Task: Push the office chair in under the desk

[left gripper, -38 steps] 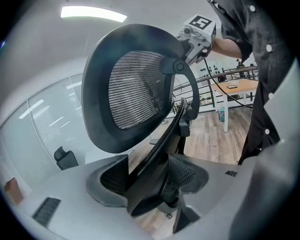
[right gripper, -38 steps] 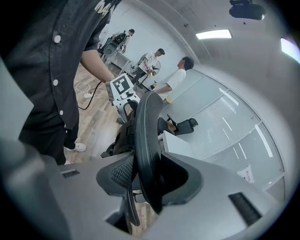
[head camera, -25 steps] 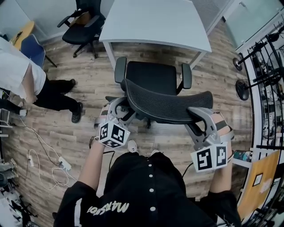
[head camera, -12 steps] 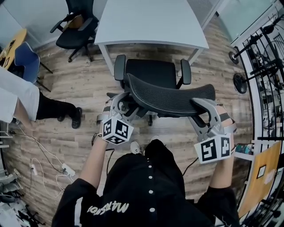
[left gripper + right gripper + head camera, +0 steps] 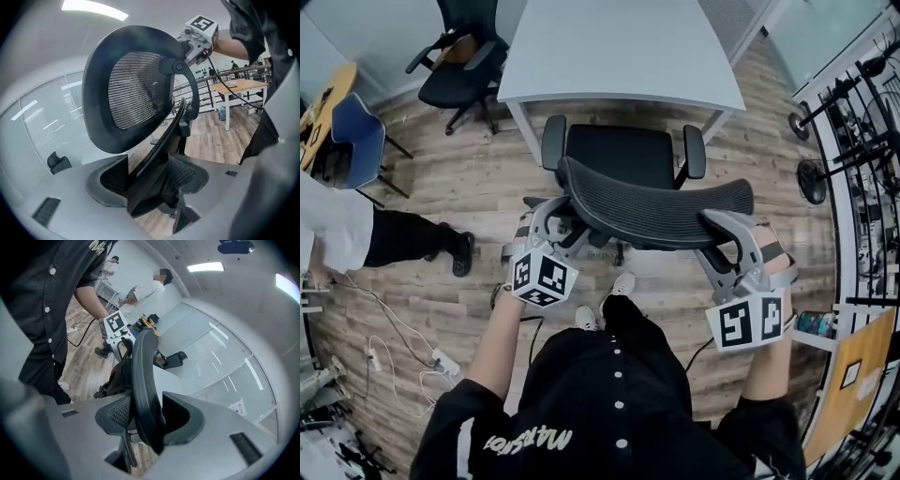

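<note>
While the person stands close behind the office chair [image 5: 614, 155], both forearms reach forward and a little downward, one on each side of the body in the black shirt. The left forearm [image 5: 500, 342] is bare below the sleeve, and the right one is mostly hidden behind the marker cube [image 5: 746, 322] of its gripper.

The left gripper [image 5: 555, 217] sits at the left end of the backrest [image 5: 652, 208]. Its jaws stand wide and hold the thick frame of the backrest between the two pads. The right gripper [image 5: 724, 234] sits at the opposite end. Its jaws have just been opening a little, with the rim of the backrest between them, and the pads lie against this rim on both sides.

Each gripper is of smooth grey plastic with curved jaws, and the pads have a fine ribbed surface. The backrest is a wide, bowed shape of black mesh inside a smooth black frame. Before it there is a flat, nearly square black seat with two rounded armrests [image 5: 553, 142].

The chair faces the worktop [image 5: 619, 47], a plain white rectangle on white legs. The front of the seat is near its edge, in line with the gap between the legs, but not under it. The floor [image 5: 469, 187] has grey-brown wooden planks
</note>
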Action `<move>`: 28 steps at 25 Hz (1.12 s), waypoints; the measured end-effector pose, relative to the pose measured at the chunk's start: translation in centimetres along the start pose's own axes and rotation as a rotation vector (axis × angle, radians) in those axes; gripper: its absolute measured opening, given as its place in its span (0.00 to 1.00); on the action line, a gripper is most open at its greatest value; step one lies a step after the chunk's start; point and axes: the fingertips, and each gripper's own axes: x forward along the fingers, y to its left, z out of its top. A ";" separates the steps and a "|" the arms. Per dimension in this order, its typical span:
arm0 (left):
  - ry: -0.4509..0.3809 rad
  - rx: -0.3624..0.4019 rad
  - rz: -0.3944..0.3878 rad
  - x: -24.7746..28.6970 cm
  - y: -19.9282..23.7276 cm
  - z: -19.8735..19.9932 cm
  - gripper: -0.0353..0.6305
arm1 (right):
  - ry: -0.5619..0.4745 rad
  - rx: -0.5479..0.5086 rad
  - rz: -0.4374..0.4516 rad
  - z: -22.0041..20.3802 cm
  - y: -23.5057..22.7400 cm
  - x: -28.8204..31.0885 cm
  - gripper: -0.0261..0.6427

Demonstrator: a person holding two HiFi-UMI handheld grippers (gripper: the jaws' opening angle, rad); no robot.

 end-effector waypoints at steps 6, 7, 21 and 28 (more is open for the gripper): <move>0.007 -0.004 0.009 1.7 1.6 0.3 0.48 | 0.002 -0.010 0.012 -0.8 -1.6 1.6 0.31; 0.008 -0.004 0.011 2.0 1.9 0.3 0.48 | 0.002 -0.011 0.011 -1.0 -1.8 1.9 0.31; 0.033 -0.017 0.040 6.3 5.3 1.0 0.48 | -0.034 -0.038 -0.001 -3.1 -6.0 5.7 0.31; 0.046 -0.024 0.054 8.2 6.9 1.4 0.48 | -0.045 -0.046 0.000 -4.0 -8.0 7.3 0.31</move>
